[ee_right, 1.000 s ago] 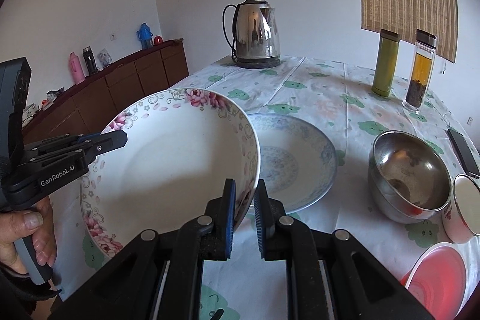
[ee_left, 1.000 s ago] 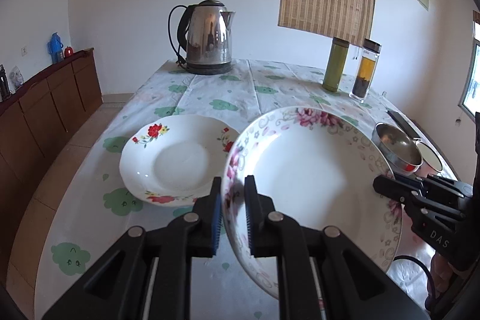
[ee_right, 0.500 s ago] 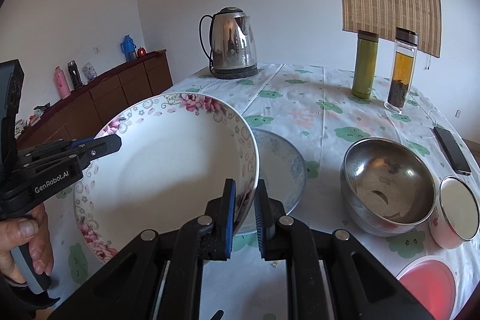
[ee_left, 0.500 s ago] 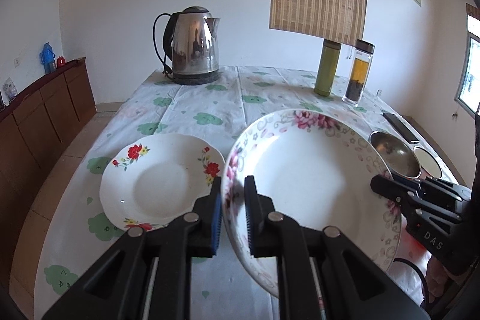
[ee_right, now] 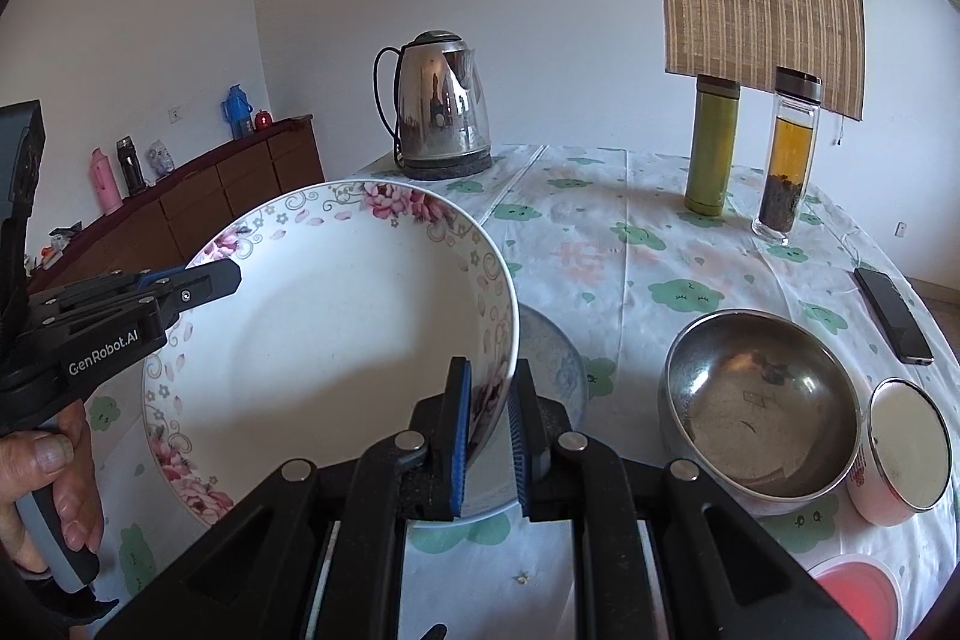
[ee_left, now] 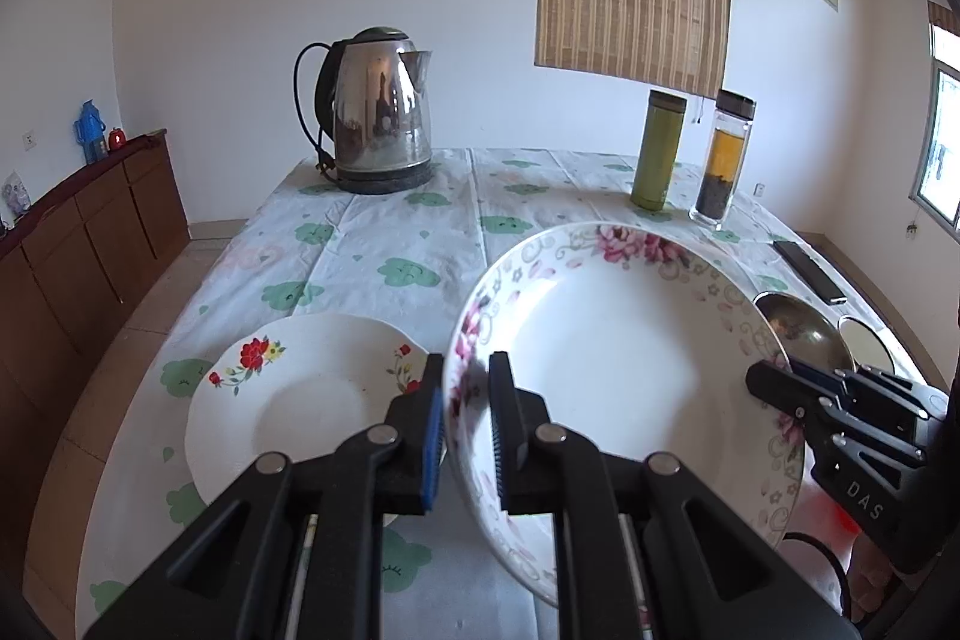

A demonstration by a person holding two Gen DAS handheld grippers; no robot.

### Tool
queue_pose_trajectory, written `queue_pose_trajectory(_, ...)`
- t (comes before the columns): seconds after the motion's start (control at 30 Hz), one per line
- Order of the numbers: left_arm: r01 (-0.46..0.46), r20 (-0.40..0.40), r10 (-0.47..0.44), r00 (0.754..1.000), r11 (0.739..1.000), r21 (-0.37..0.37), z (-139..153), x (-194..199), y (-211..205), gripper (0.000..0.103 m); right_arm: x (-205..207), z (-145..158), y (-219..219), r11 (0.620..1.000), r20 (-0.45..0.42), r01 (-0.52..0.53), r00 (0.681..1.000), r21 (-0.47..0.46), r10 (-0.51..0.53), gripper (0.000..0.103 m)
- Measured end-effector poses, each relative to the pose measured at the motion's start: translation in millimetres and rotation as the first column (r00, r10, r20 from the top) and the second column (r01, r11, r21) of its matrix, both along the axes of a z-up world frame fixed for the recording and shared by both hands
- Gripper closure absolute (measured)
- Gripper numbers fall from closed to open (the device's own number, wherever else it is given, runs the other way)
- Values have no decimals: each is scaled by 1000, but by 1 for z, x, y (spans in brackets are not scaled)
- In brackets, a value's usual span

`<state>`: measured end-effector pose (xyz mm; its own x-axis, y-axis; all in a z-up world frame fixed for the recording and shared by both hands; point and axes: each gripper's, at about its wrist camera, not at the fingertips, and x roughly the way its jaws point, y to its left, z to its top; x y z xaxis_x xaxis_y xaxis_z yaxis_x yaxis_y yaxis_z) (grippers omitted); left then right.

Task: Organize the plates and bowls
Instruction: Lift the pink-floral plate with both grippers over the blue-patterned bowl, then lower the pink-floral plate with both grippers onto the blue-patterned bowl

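Holding one big bowl (ee_left: 624, 370) above the table (ee_left: 384, 244), both grippers pinch its rim.

The left gripper (ee_left: 467, 430) clamps the rim low in the left view; the right gripper (ee_right: 487, 427) clamps the opposite rim at the lower centre of the right view. Readable writing: "GenRobot.AI" on the left gripper's side at the left edge of the right view, "DAS" on the right gripper at the lower right of the left view. Since a second ago the red-flower plate (ee_left: 312, 400) has slid lower left in the left view, and the kettle (ee_right: 441, 103) sits further right in the right view. The bowl hides most of the blue plate (ee_right: 555, 370). The pink lid (ee_right: 852, 580) is cut off at the lower right.
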<state>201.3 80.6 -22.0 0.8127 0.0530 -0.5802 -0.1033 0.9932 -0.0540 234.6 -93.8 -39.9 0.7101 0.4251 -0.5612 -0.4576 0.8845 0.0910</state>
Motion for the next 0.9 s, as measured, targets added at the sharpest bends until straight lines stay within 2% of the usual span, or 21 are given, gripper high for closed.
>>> queue_pose_trajectory(0.43,15,-15,-15,1000,1000,-9,-10,30,-8,93,26,-8,-4,998,-19,66,998,-7,-66,90)
queue_pose_trajectory(0.67,20,-18,-20,1000,999,-43,-22,40,-6,93,28,-14,-3,996,-26,83,996,-24,-83,90)
queue_pose_trajectory(0.9,32,-33,-34,999,998,-47,-32,45,-8,93,30,-20,-3,994,-31,100,994,-47,-101,90)
